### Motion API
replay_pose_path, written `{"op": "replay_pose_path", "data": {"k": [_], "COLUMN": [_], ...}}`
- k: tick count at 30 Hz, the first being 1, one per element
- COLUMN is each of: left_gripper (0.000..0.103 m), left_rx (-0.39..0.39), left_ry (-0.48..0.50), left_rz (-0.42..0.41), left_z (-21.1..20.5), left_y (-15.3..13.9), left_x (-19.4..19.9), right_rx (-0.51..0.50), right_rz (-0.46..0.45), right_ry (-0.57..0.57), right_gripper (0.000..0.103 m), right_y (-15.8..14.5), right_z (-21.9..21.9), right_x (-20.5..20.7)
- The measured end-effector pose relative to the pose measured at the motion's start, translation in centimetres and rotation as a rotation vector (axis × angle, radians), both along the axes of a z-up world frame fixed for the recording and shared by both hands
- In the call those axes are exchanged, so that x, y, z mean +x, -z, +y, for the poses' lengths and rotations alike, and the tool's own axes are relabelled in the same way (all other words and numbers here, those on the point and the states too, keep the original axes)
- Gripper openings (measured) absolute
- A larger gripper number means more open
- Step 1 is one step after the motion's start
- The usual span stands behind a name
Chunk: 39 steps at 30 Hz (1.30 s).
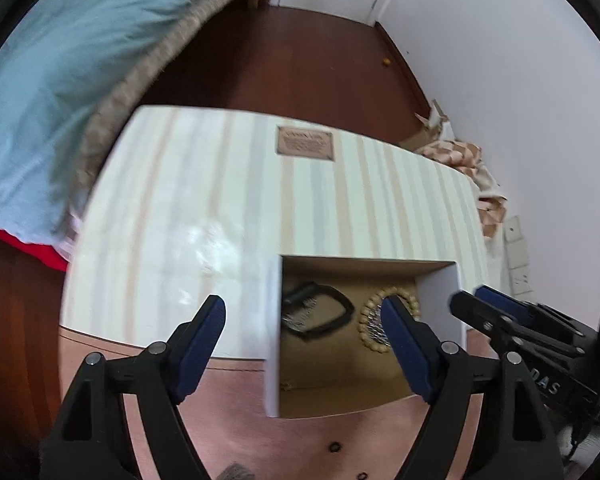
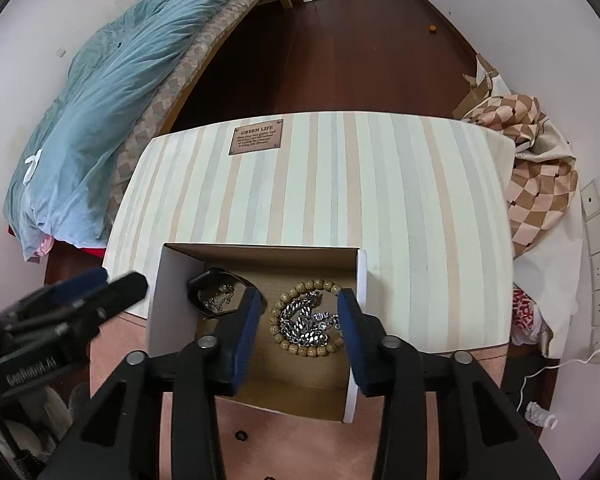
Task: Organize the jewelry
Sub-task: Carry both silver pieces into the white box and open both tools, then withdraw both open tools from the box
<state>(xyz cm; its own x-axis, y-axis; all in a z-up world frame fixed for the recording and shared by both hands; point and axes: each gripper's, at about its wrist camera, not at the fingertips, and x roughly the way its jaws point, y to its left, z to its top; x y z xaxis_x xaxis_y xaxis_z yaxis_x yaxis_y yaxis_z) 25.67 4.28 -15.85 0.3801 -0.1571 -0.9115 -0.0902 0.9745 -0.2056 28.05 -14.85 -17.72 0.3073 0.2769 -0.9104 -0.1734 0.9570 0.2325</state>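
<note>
An open white cardboard box (image 2: 162, 300) with a brown inside sits on the table. In it lie a wooden bead bracelet (image 2: 290, 292), a silver chain (image 2: 304, 322) heaped inside that bracelet, and a black band (image 2: 212, 278) with a thin chain on the left. My right gripper (image 2: 298, 312) is open and empty, fingers hovering over the beads and silver chain. My left gripper (image 1: 304, 328) is open and empty, straddling the box's left wall (image 1: 272, 320). The beads (image 1: 370, 320) and black band (image 1: 320, 312) show there too.
The box rests against a striped pad (image 2: 340, 184) with a brown label (image 2: 256, 136). Small black rings (image 1: 335, 447) lie on the pink tabletop (image 2: 260, 420) in front. A bed with a blue duvet (image 2: 112, 80) is left, checked fabric (image 2: 540, 184) right.
</note>
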Motion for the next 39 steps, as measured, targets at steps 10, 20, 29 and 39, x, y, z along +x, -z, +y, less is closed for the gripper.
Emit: {"op": "replay_pose_path", "data": {"k": [10, 20, 29, 39], "left_gripper": [0.102, 0.102, 0.102, 0.102], "left_rx": [0.217, 0.264, 0.285, 0.289], "left_ry": [-0.04, -0.04, -0.049, -0.054], "left_rz": [-0.066, -0.062, -0.121, -0.207], "left_z": [0.2, -0.3, -0.5, -0.9], "left_y": [-0.2, 0.1, -2.8, -7.2], "left_x": [-2.9, -5.6, -8.6, -12.9], "right_rx": [-0.184, -0.213, -0.189, -0.185], "right_rz": [-0.044, -0.058, -0.114, -0.221], "right_ry": [-0.004, 0.036, 0.066, 0.1], "right_gripper": [0.096, 0.097, 0.097, 0.097], "right_y": [-0.3, 0.0, -3.0, -8.1], "right_z": [0.9, 0.6, 0.1, -0.3], "right_x": [-3.0, -6.3, -9.3, -13.7]}}
